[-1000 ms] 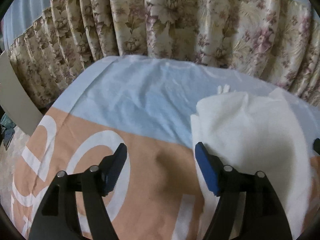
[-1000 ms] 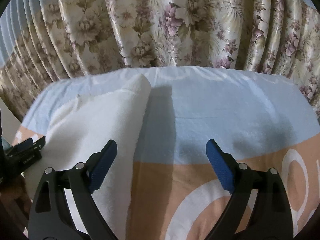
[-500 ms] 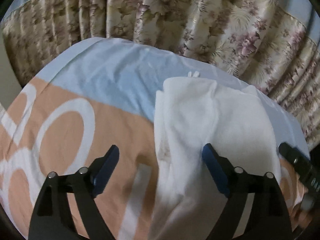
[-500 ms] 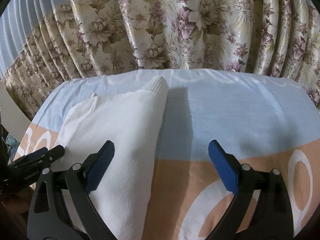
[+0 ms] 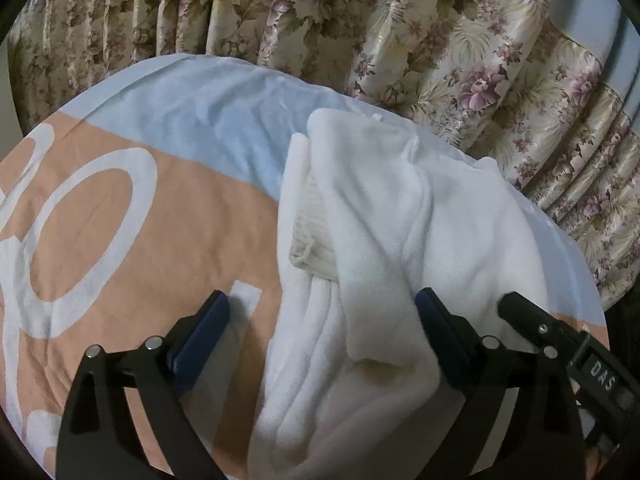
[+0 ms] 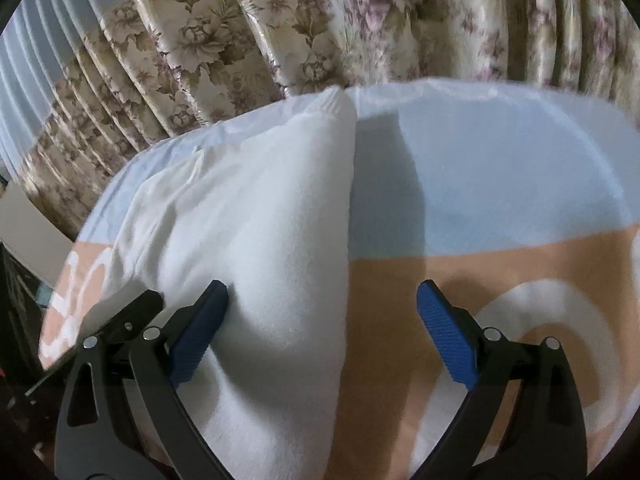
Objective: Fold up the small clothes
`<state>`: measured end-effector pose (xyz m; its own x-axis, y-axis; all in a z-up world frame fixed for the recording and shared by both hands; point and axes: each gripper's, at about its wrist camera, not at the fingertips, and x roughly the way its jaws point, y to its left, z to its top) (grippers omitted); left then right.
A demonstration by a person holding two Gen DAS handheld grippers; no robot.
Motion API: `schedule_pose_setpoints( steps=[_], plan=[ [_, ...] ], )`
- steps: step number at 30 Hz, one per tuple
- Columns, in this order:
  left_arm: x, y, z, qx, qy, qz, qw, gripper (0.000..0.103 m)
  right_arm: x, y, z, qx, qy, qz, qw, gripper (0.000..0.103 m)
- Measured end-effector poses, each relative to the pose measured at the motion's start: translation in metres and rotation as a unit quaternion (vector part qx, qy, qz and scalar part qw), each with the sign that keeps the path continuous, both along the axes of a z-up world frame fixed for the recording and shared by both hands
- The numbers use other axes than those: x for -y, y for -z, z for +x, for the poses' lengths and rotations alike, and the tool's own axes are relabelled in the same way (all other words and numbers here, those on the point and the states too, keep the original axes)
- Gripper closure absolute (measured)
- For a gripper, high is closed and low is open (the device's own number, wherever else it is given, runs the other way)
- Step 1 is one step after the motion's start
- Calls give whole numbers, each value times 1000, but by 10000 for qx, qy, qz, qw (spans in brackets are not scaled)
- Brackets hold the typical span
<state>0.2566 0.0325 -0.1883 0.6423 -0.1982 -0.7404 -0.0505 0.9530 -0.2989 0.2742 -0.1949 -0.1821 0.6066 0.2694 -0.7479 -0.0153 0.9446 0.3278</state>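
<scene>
- While both claws stood spread over the bed, one white garment (image 5: 400, 216) lay there, and two claws were in view.
- Nearest in the left wrist view, the left claw (image 5: 322, 330) had its jaws opening; the garment's near folded part lay between them, against the right-hand pad, while the left-hand pad sat over the bedcover (image 5: 168, 220) alone. Whether the pads pressed the cloth could not be told.
- In the right wrist view, the right claw (image 6: 322, 322) had its jaws closing though still wide; the garment's (image 6: 260, 220) right edge ran between them and its left-hand pad touched the cloth.
- Each claw's tip showed at the edge of the other's view, just beside the garment.
- Farther off, the garment stretched lengthwise across the cover's peach part with white rings onto its pale blue band.
- Beyond the bed hung a floral curtain (image 5: 400, 32).
</scene>
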Motion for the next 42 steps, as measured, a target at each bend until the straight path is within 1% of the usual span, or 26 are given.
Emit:
schedule_pose_setpoints(
  steps=[1,2,3,4,5,6,7,9,11,12,14,19,23,27,30,33,36,39,42],
  plan=[
    [-1,1,0,20,6,-25,10000,9,1,4,1,-35,-41,187,9998,14],
    [-1,1,1,35,29,-39,10000,14,3,7,2,-1,-79,324,9994,16],
    [-1,0,0,109,130,-167,9997,30,2,7,2,49,-155,360,9992,27],
    [-1,-1,0,141,227,-274,9993,39,0,7,2,77,-270,452,9986,36],
    [2,-2,-1,165,299,-347,9988,45,-3,7,3,114,-429,607,9972,46],
    [4,-3,-2,177,302,-343,9988,49,-6,5,2,140,-460,579,9972,48],
    [5,-4,-2,182,308,-372,9987,51,-8,4,1,163,-467,520,9974,49],
    [2,-3,-2,184,292,-528,9980,55,-6,5,2,154,-442,646,9968,51],
    [3,-5,-2,210,311,-577,9976,60,-3,7,2,136,-422,794,9959,55],
    [3,-6,-3,223,314,-574,9976,63,-4,5,1,153,-458,761,9959,58],
    [4,-8,-3,251,308,-564,9976,66,-7,1,-1,219,-500,615,9966,61],
    [3,-15,-6,336,337,-567,9973,69,-13,-5,-4,338,-485,322,9977,64],
    [8,-23,-8,407,397,-466,9973,70,-18,-14,-6,442,-535,31,9976,65],
    [25,-34,-11,457,506,-221,9974,70,-15,-26,-10,571,-525,-152,9969,65],
    [45,-45,-15,522,611,-73,9967,70,-8,-39,-15,694,-552,-352,9954,66],
    [72,-59,-18,597,775,-61,9952,70,6,-52,-22,833,-517,-551,9937,66],
    [104,-72,-25,661,913,-99,9936,70,33,-65,-33,959,-374,-674,9924,66],
    [139,-82,-38,711,1093,-116,9914,70,70,-76,-49,1059,-224,-788,9910,66],
    [176,-82,-54,659,1262,-139,9897,70,106,-79,-72,1111,-107,-925,9894,66]
  ],
)
